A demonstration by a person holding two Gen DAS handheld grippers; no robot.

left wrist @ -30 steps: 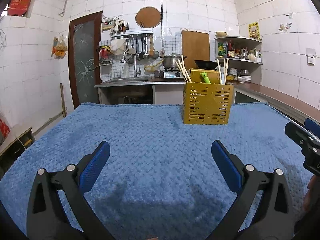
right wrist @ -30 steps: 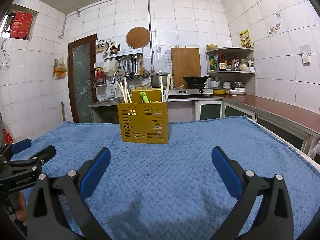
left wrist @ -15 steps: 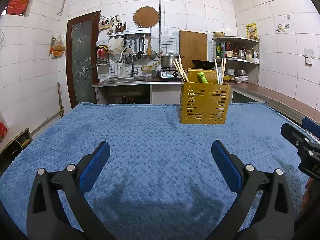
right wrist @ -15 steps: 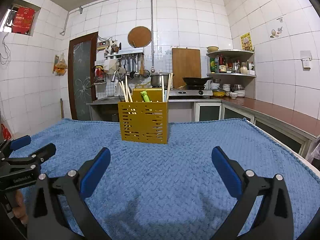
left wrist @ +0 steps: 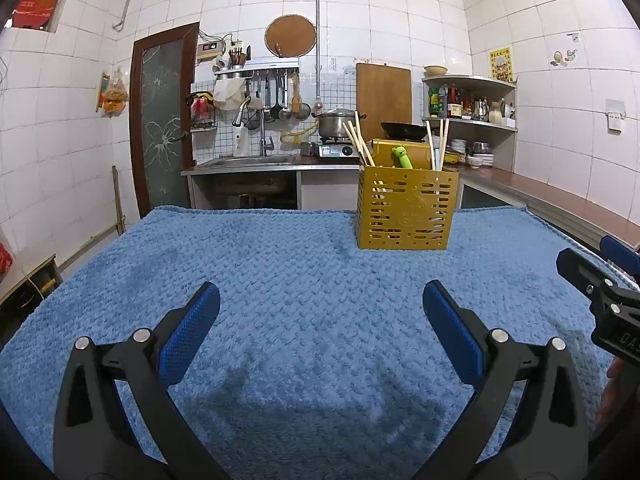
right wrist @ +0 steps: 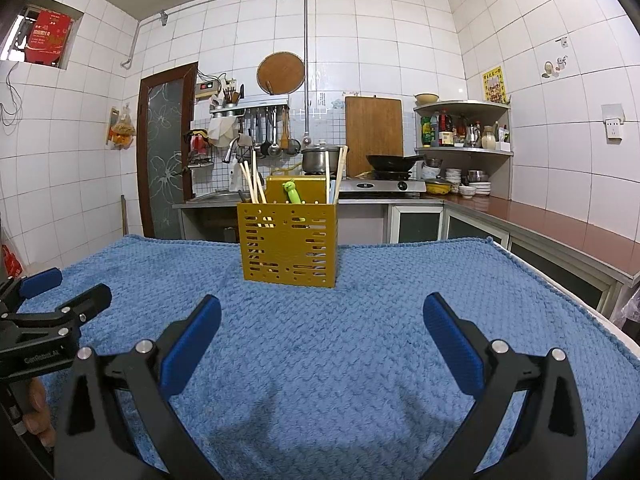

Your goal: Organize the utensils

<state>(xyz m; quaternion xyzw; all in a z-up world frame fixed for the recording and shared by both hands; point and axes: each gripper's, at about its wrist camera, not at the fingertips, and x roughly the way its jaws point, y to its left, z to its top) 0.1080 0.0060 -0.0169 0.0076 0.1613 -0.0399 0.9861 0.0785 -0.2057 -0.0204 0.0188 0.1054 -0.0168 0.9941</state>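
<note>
- Left tool: blue pads spread wide, empty, above the blue-towelled tabletop.
- Right tool: likewise spread and empty.
- Left tool's body, seen from the right wrist, carries partly legible lettering.
- Yellow slotted utensil holder: upright at the far tabletop edge, holding chopsticks and a green-handled utensil.

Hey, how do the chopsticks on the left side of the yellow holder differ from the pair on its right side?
The left chopsticks fan out and lean, while the right chopsticks stand nearly upright and close together. The left chopsticks look like a bunch of several; the right chopsticks look like just two. Both are pale wood, standing in the yellow holder.
</note>
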